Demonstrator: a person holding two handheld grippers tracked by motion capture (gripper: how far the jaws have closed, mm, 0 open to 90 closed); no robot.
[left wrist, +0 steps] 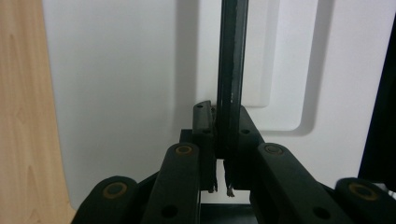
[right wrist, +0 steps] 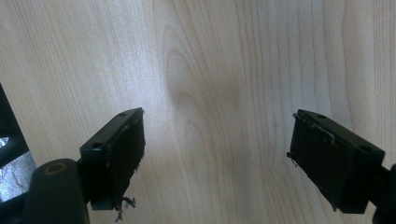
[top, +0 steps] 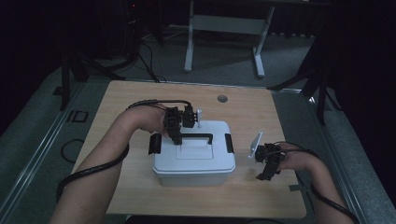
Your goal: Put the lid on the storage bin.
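A white plastic storage box (top: 194, 161) sits in the middle of the wooden table (top: 140, 98), its lid (left wrist: 116, 93) on. A black carry handle (top: 201, 136) runs across the lid. My left gripper (top: 176, 137) reaches down onto the handle's left part. In the left gripper view its jaws (left wrist: 223, 116) are shut on the thin black handle bar (left wrist: 231, 60), one pad on each side. My right gripper (top: 264, 173) hovers over bare table to the right of the box. In the right gripper view it (right wrist: 217, 135) stands open with only wood (right wrist: 224, 70) between the pads.
Black latches sit at the box's left end (top: 154, 143) and right end (top: 229, 143). A round cable hole (top: 222, 99) lies near the table's far edge. A white desk frame (top: 224, 28) stands on the floor beyond. Cables trail from both grippers along the forearms.
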